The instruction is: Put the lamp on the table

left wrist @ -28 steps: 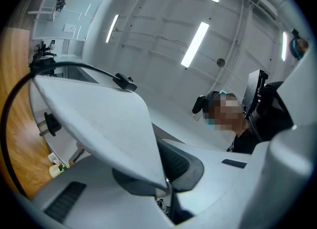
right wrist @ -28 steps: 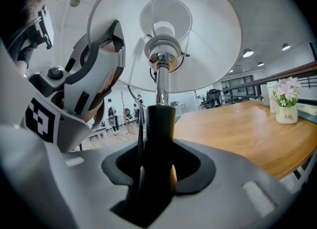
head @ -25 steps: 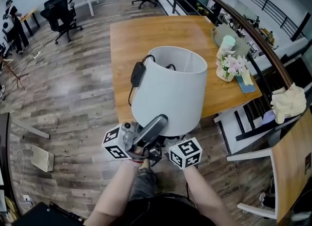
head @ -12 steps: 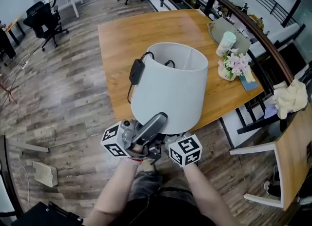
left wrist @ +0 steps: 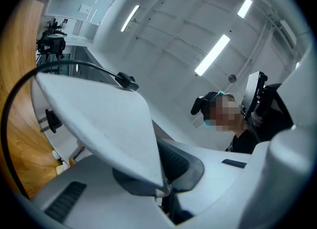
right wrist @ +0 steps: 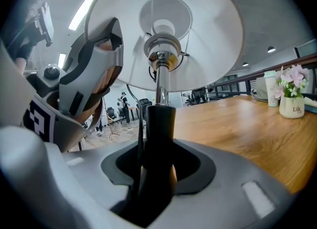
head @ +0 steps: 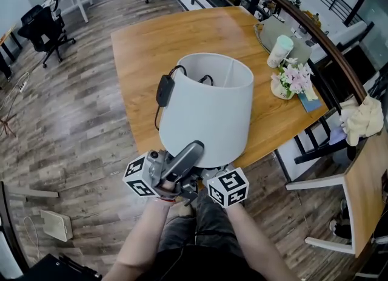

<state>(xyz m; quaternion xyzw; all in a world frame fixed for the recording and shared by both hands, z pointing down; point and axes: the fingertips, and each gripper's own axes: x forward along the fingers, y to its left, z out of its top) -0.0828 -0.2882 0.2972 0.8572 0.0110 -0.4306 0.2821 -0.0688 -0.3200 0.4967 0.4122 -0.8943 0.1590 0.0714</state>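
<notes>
The lamp's white shade (head: pixel 206 110) hangs over the near edge of the wooden table (head: pixel 182 31), its black cord and inline switch (head: pixel 163 90) draped over the rim. My left gripper (head: pixel 189 152) is shut on the shade's lower rim (left wrist: pixel 99 119), and the edge runs into the closed jaws of that gripper (left wrist: pixel 164 192). My right gripper (right wrist: pixel 158 173) is shut on the lamp's black stem (right wrist: pixel 159 124), below the chrome socket (right wrist: pixel 161 50). In the head view only the marker cube of the right gripper (head: pixel 227 187) shows. The lamp's base is hidden.
A vase of pink flowers (head: pixel 290 82), a pale cup (head: pixel 280 51) and a blue book stand at the table's right edge. A dark railing (head: pixel 315 37) curves behind them, with a cloth (head: pixel 362 119) draped at the right. Office chairs (head: pixel 42 28) stand far left on the wooden floor.
The lamp and both grippers have moved forward toward the table, which now lies closer under the shade. Both grips stay the same.
</notes>
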